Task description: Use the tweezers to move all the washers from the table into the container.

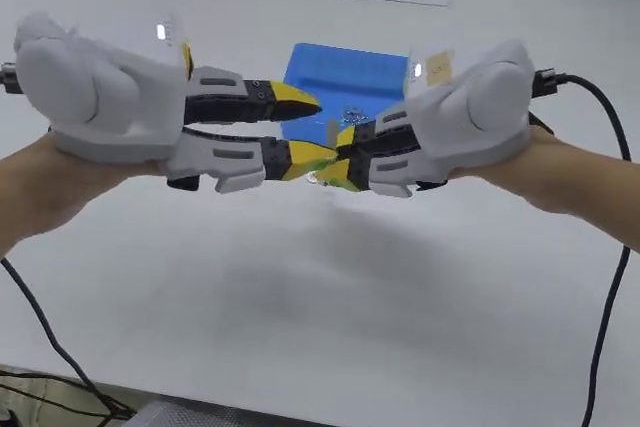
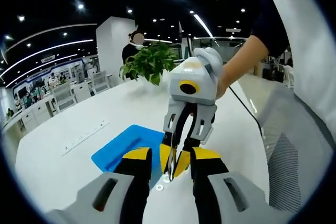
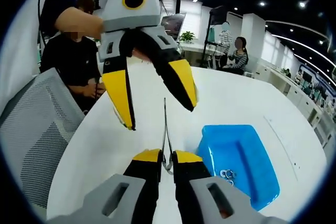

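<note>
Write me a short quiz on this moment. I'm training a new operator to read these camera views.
1. True or false: the left gripper and the right gripper both have their jaws open.
2. Which one holds the tweezers? A: the left gripper. B: the right gripper. C: neither.
3. Fill in: some washers already lie in the blue ____.

Key
1. False. The left gripper's jaws are spread, but the right gripper's are closed.
2. B. The tweezers stick out from between its jaws.
3. container.
</note>
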The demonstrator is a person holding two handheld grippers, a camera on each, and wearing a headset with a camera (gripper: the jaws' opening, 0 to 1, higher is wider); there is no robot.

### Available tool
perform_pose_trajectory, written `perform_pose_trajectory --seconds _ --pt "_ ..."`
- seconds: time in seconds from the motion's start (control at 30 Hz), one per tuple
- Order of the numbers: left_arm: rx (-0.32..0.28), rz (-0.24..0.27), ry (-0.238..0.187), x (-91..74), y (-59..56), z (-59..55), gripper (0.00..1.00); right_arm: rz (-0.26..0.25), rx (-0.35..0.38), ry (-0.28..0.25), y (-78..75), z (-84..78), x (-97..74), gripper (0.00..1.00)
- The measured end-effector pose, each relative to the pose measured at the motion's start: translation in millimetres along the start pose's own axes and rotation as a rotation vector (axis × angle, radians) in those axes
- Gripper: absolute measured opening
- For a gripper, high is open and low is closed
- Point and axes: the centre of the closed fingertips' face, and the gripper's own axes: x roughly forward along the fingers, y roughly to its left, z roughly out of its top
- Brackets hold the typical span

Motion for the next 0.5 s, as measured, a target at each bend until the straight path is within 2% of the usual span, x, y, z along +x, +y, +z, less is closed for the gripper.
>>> perform_pose_trajectory --seconds 0.17,0.33,0.5 --pt "-0.017 0.015 0.006 -14.4 -6.0 -7.9 0.47 -0.016 0.006 -0.013 -4.0 9.8 -10.0 0.09" --pt "-0.053 0.076 0.002 -25.4 0.6 -12.6 0.63 -0.029 -0.026 -0.001 -6.9 15.9 -18.6 0.09" --pt "-0.092 0.118 -0.037 -32.3 3.7 -9.4 0.72 -0.041 -0.052 -0.012 -14.8 29.1 -27.7 0.09"
